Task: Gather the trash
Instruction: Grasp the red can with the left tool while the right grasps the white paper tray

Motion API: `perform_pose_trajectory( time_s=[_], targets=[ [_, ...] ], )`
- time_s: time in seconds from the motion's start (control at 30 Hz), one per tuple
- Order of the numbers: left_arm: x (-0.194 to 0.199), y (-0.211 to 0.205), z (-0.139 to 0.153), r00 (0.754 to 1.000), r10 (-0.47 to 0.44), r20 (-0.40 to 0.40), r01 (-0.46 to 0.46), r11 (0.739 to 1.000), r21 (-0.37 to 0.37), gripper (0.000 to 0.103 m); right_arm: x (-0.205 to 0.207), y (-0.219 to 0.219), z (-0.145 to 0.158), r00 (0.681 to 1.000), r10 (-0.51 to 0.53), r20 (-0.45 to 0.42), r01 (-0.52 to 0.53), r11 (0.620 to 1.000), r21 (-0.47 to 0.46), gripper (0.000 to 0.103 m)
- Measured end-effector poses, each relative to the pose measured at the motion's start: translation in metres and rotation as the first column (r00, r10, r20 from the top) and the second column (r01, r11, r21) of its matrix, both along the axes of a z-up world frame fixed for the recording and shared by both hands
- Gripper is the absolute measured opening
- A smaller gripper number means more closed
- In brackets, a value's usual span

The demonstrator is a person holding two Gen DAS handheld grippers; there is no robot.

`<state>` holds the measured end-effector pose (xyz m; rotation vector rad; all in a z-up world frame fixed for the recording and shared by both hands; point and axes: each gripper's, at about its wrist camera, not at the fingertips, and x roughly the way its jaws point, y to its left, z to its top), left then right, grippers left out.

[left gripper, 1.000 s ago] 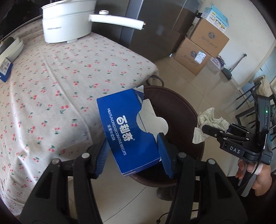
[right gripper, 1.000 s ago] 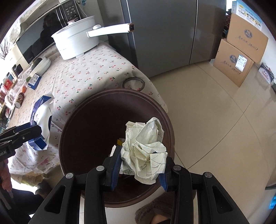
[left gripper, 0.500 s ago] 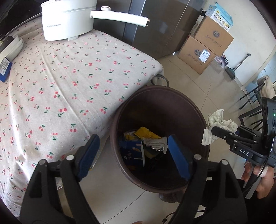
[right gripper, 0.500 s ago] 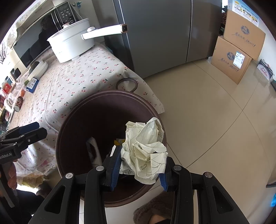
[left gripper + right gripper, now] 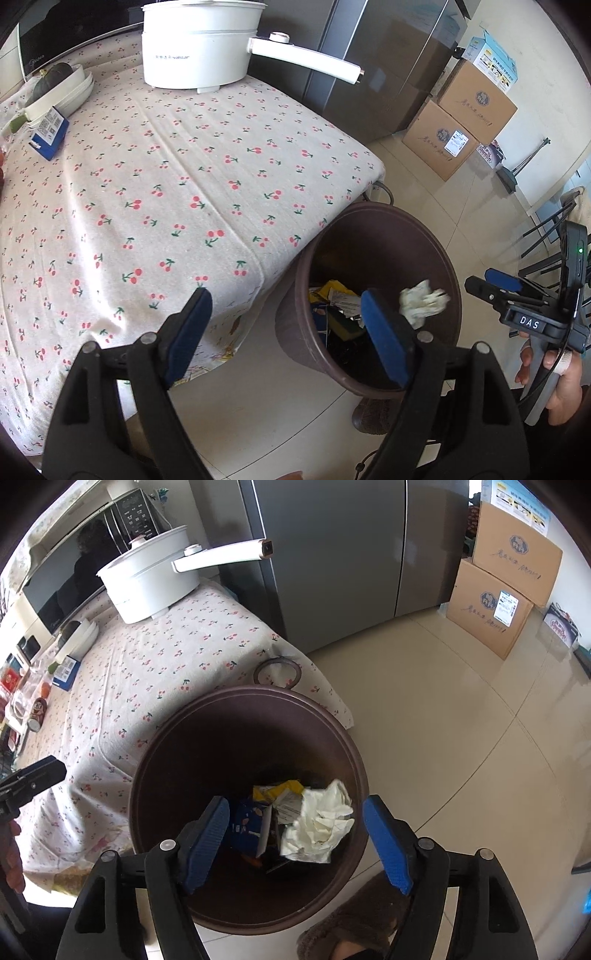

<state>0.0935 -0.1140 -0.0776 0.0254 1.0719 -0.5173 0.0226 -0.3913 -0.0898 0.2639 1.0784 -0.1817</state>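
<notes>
The right tongs [image 5: 295, 834] have just been opened above the bin [image 5: 155, 775]; the paper wad [image 5: 317, 823] is seen inside it, untouched. The left tongs [image 5: 288, 332], released and empty, are nearer the bench [image 5: 166, 192].

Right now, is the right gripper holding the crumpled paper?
No, the right gripper is open and the crumpled paper lies loose between its pads, inside the brown bin.

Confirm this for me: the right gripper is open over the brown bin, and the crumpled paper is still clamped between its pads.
Not clamped. In the right wrist view the right gripper, jaws just opened, stands over the brown bin, and the crumpled paper is loose below, clear of both pads.
</notes>
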Motion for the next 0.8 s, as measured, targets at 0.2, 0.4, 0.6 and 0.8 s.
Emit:
perform_pose_trajectory(
  time_s=[0.2,0.4,0.6,0.8],
  targets=[
    [-0.001,0.028,0.006,0.999,0.043,0.014,-0.043,0.999,0.005,0.083,0.008,0.016,0.009,1.0,0.019,0.012,-0.019,1.0,0.001,0.078],
    [-0.001,0.062,0.014,0.995,0.101,0.023,-0.101,0.995,0.0,0.083,0.021,0.04,0.018,0.998,0.049,0.025,-0.049,0.999,-0.002,0.081],
    [0.001,0.105,0.021,0.984,0.176,0.025,-0.176,0.984,-0.008,0.087,0.042,0.074,0.027,0.995,0.092,0.034,-0.092,0.996,0.002,0.083],
    [0.002,0.149,0.019,0.965,0.263,0.0,-0.263,0.965,0.002,0.096,0.068,0.122,0.036,0.986,0.164,0.043,-0.163,0.987,-0.006,0.085]
  ],
)
